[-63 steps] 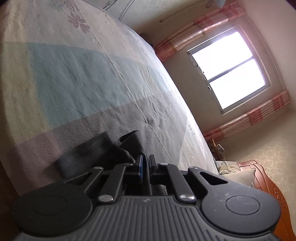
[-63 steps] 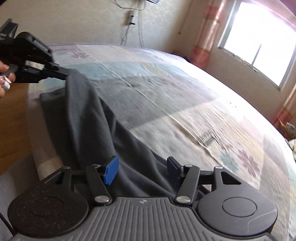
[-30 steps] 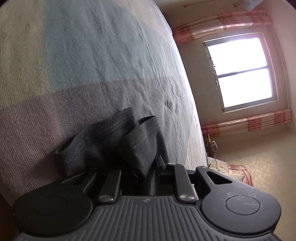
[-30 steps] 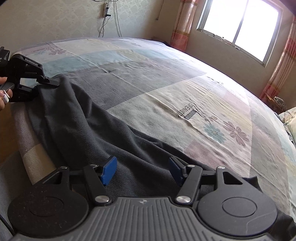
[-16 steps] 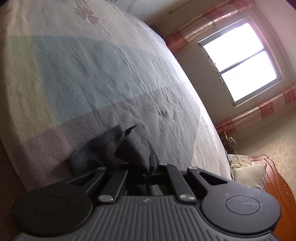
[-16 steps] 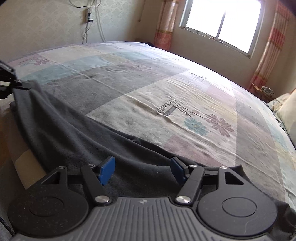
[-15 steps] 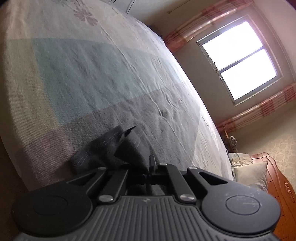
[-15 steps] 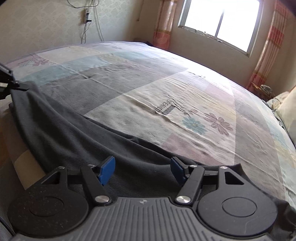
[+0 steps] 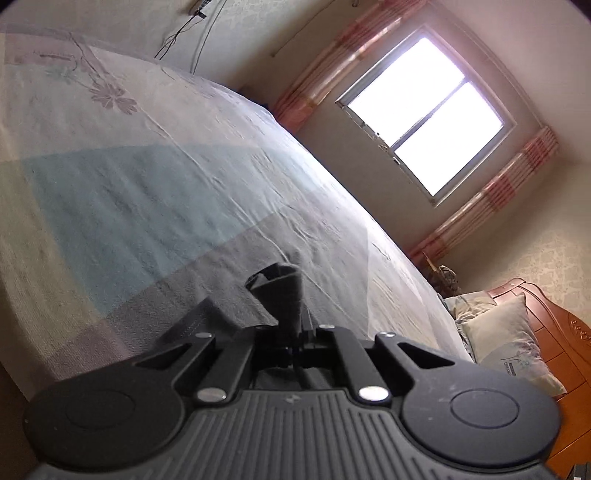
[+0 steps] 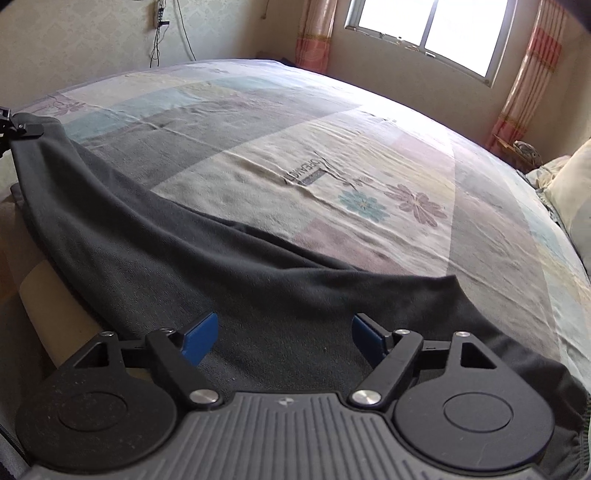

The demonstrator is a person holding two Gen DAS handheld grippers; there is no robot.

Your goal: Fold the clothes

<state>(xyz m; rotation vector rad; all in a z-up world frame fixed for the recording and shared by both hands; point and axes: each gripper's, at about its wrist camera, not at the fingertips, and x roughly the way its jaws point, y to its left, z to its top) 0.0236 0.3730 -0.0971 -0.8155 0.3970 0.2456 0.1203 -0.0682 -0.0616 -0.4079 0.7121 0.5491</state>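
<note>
A dark grey garment (image 10: 192,266) lies stretched along the near edge of the bed. My left gripper (image 9: 295,328) is shut on one end of it, and a bunched tuft of the cloth (image 9: 282,295) sticks up past the fingers. In the right wrist view that same gripper (image 10: 26,129) shows at the far left, holding the cloth's end raised off the bed. My right gripper (image 10: 284,334) hovers over the middle of the garment; its jaws are opening, the blue pads (image 10: 199,332) are wide apart and do not press on the cloth beneath them.
The bed (image 10: 332,155) carries a pastel patchwork sheet with flower prints. Pillows (image 9: 506,343) and a wooden headboard (image 9: 554,332) are at the right end. A bright window (image 10: 443,29) with pink striped curtains faces me. Cables (image 10: 162,29) hang on the far wall.
My left gripper has lifted and rolled, drawing the garment's end up into a narrow tuft. My right gripper's jaws have spread wider and it has slid rightward along the cloth.
</note>
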